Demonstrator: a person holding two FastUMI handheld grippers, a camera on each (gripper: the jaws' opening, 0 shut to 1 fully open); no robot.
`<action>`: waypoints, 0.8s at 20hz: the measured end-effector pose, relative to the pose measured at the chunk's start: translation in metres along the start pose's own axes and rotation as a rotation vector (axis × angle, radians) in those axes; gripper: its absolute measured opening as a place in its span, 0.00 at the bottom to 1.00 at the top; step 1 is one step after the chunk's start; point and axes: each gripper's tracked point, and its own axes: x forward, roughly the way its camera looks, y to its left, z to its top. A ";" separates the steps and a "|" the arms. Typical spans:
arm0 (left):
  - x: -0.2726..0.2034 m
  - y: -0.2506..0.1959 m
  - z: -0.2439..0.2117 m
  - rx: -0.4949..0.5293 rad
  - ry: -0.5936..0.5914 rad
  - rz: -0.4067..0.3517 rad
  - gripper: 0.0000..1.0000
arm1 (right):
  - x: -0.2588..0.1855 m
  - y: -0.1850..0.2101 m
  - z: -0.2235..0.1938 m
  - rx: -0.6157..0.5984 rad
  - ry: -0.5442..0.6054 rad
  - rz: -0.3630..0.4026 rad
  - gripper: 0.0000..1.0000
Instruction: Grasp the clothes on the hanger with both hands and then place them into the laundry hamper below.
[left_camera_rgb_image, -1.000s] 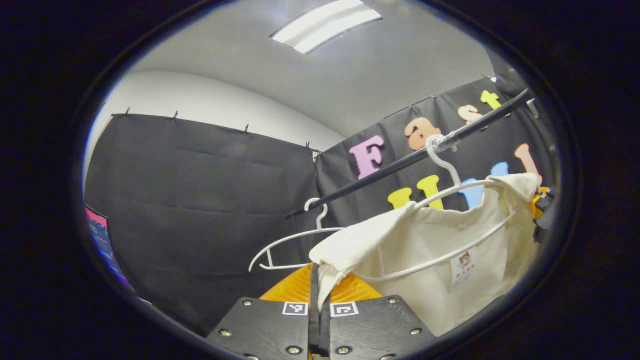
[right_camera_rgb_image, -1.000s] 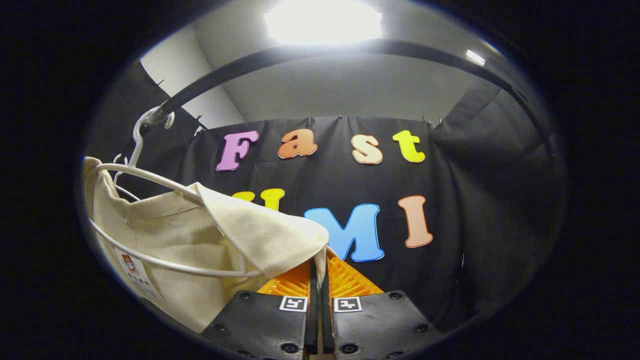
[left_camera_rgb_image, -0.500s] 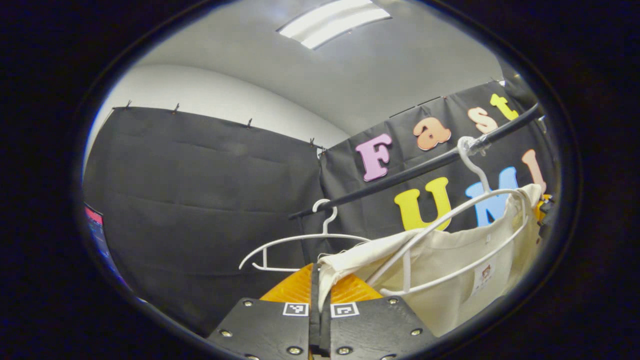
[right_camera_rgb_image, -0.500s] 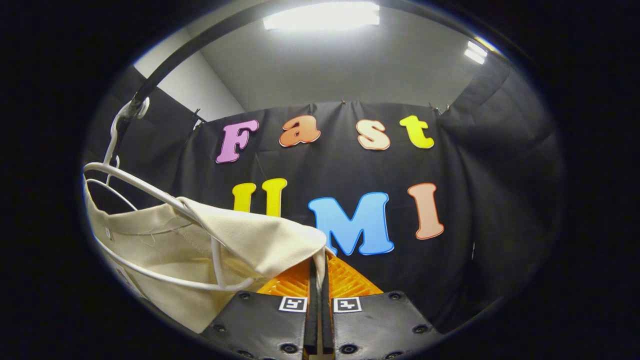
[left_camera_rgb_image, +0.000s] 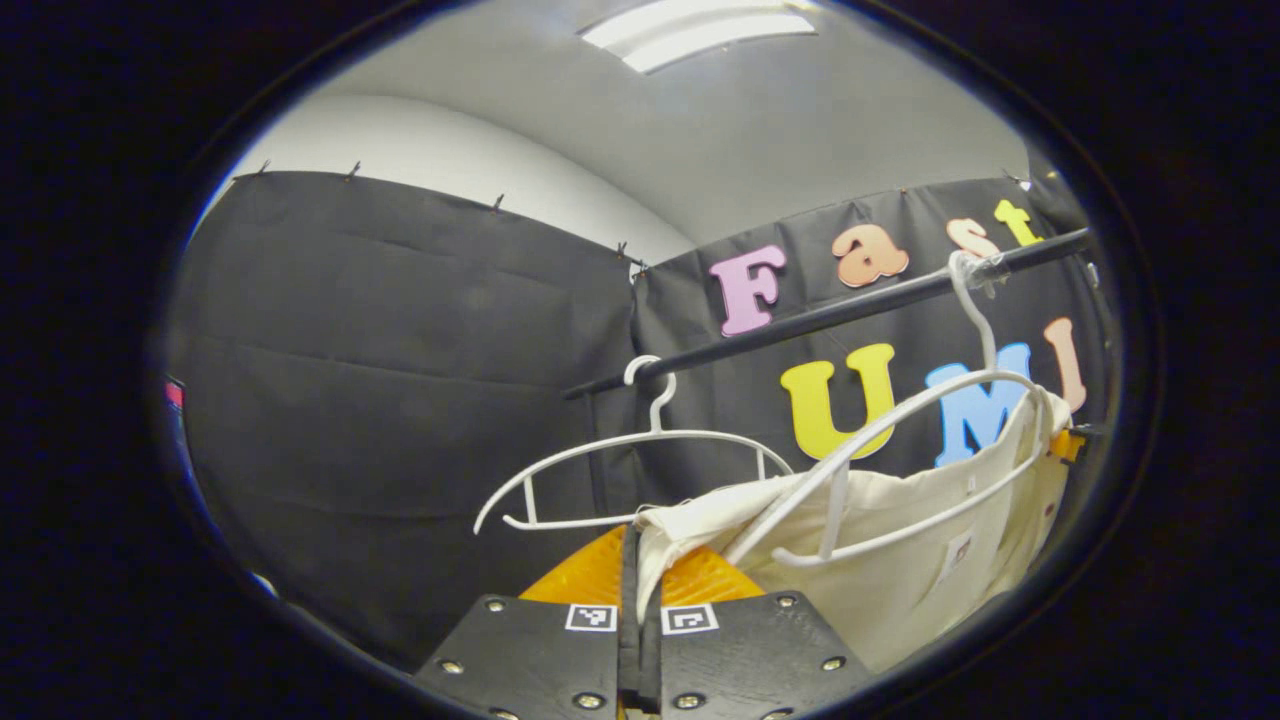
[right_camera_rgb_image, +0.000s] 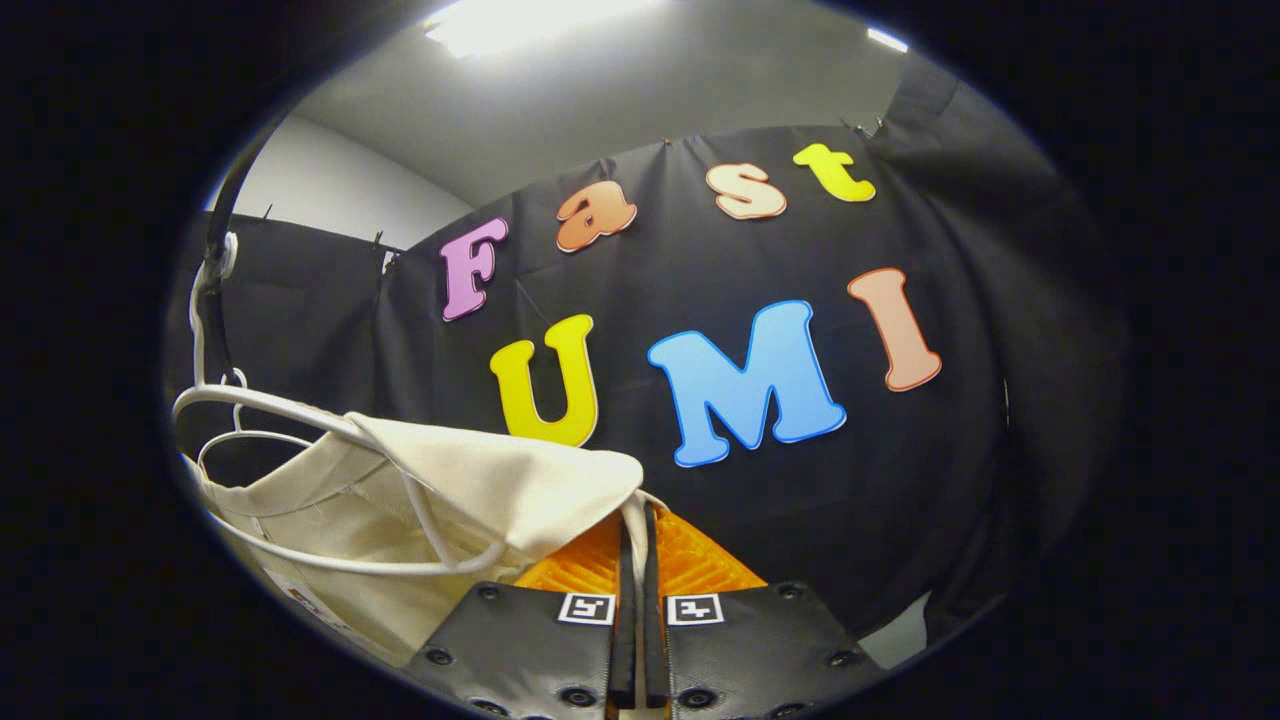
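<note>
Nothing legible beyond the wall lettering. Small sewn-in label (left_camera_rgb_image: 955, 553) on the cream garment (left_camera_rgb_image: 900, 590), far right in the left gripper view, too blurred to read.

A: What's carrying things?
B: Black rail (left_camera_rgb_image: 830, 312). Two white hangers hooked on it: empty hanger (left_camera_rgb_image: 640, 462), and garment hanger (left_camera_rgb_image: 900, 440) holding cream shirt (left_camera_rgb_image: 900, 580).

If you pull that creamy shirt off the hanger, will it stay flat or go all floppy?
Probably floppy: the shirt already sags and folds below its hanger where the left gripper pinches it. It likely weighs little, since thin white wire carries it. It may snag, as the shoulder in the right gripper is draped over the wire.
</note>
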 end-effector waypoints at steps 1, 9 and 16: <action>0.002 0.000 -0.006 -0.004 0.010 -0.003 0.01 | -0.002 -0.001 -0.011 0.007 0.032 0.008 0.05; 0.031 -0.014 -0.076 -0.048 0.133 -0.045 0.00 | -0.006 -0.006 -0.062 -0.001 0.158 0.027 0.05; 0.031 -0.032 -0.102 0.018 0.165 -0.073 0.00 | -0.013 -0.024 -0.116 0.018 0.263 -0.005 0.05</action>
